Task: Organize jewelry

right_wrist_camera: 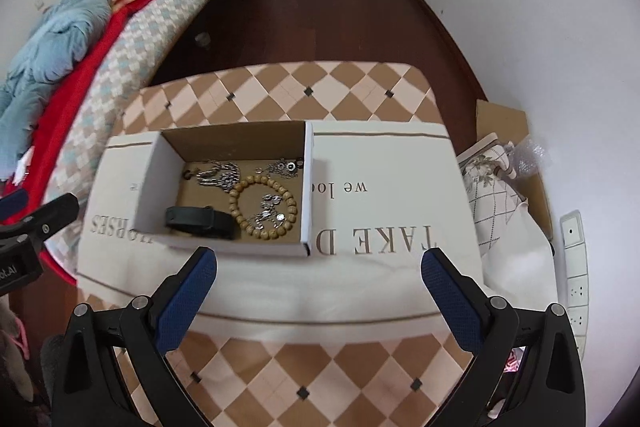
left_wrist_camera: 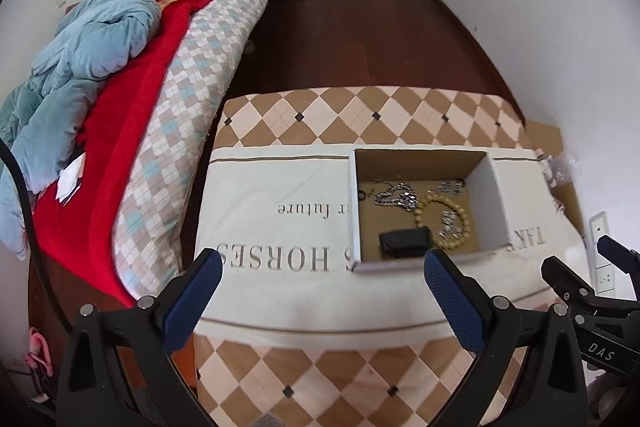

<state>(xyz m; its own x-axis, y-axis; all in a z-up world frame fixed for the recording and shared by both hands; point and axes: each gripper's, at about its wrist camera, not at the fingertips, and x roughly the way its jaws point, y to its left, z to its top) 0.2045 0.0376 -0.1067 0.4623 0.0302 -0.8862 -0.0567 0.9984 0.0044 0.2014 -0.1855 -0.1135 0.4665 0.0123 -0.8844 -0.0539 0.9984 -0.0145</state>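
A cardboard box (left_wrist_camera: pixel 494 203) (right_wrist_camera: pixel 150 183) stands on a cream cloth with printed letters. In it lie a wooden bead bracelet (left_wrist_camera: pixel 424 205) (right_wrist_camera: pixel 244 223), silver chains (left_wrist_camera: pixel 394 197) (right_wrist_camera: pixel 218 175), a small silver piece (right_wrist_camera: pixel 286 167) and a black band (left_wrist_camera: pixel 404 243) (right_wrist_camera: pixel 200 221). My left gripper (left_wrist_camera: pixel 322 283) is open and empty, just short of the box's near wall. My right gripper (right_wrist_camera: pixel 318 283) is open and empty, near the box's front right corner. Each gripper shows at the edge of the other's view.
The cloth (right_wrist_camera: pixel 384 267) lies on a table with a brown and cream diamond pattern (left_wrist_camera: pixel 320 379). A bed (left_wrist_camera: pixel 132 131) with red and blue bedding runs along the left. A folded cloth bag (right_wrist_camera: pixel 492 183) and cardboard lie at the right by the wall.
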